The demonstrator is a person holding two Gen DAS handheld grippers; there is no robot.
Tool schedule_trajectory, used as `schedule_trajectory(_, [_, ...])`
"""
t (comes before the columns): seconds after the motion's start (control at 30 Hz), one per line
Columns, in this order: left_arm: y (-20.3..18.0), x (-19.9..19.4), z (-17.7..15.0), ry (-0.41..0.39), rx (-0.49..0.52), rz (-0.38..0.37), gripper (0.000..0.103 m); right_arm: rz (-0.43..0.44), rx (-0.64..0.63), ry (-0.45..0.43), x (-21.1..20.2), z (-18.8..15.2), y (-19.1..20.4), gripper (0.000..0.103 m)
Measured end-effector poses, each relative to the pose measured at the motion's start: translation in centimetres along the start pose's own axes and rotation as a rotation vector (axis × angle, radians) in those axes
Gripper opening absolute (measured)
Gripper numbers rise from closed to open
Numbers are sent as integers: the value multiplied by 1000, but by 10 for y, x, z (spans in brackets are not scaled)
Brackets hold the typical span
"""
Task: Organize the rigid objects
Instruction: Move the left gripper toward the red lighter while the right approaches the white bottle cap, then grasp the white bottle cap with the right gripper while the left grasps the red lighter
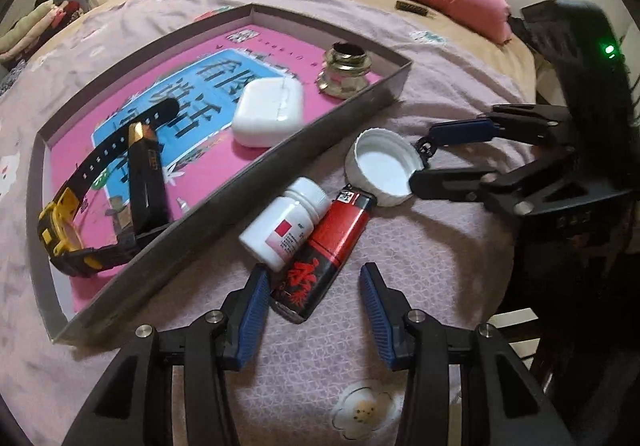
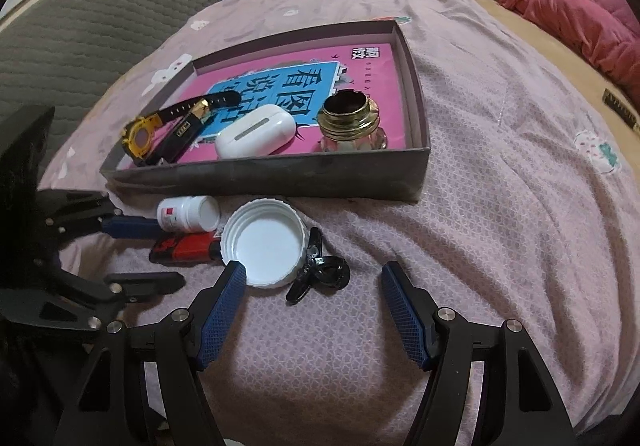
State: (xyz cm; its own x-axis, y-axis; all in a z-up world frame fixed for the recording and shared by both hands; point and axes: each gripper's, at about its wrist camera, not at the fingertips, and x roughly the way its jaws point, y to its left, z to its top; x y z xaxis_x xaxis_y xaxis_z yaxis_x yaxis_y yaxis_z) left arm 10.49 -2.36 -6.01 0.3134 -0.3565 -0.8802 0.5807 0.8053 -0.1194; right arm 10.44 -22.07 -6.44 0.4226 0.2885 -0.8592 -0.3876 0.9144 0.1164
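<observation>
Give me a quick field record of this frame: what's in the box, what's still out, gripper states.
surface: bed with lilac sheet
box: open, shallow, pink printed sheet on its floor
in box: yellow-black watch; black-gold bar; white earbud case; glass jar with brass neck
outside box: white pill bottle, on its side; red-black lighter, touching the bottle; white cap, hollow side up; black hair clip, beside the cap
left gripper: open, straddling the lighter's near end
right gripper: open, around cap edge and clip
</observation>
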Motion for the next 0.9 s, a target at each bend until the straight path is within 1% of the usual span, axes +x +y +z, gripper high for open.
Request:
schedule_trajectory(0.07, [-3,-3,0,-12,9,-24,45,-40,-39,9,1,-1,3,72])
schedule_trajectory(0.17, [-9,-7,0,-15,25,-70,45,-76,-96,27,1,-3,5,72])
schedule_trajectory(0.2, [-10,-6,1,-10,27,-74,45,-80,-107,29,1,-4,4,72])
schedule_trajectory(0.33, [-15,1,2,-2,31,-58,45,-65,-118,29,1,-5,0,71])
schedule_trajectory(0.43, [-17,7,6,-11,10,-39,45,-63,-111,17,1,-3,-3,64])
schedule_trajectory(0.53, [-20,13,8,-21,1,1,45,-34,-96,15,2,-1,-3,62])
schedule_trajectory(0.57, [-22,15,8,-20,2,15,45,-26,-99,9,2,0,-2,59])
schedule_trajectory(0.63, [-22,16,10,-25,-8,32,45,-37,-127,-8,0,2,3,55])
schedule_trajectory(0.7, [-20,17,11,-28,-31,33,45,-62,-167,-35,-1,4,10,52])
schedule_trajectory(0.77, [-18,18,12,-31,-55,30,45,-64,-195,-50,-1,7,15,48])
schedule_trajectory(0.9, [-17,18,12,-32,-74,33,45,-62,-240,-40,8,13,20,43])
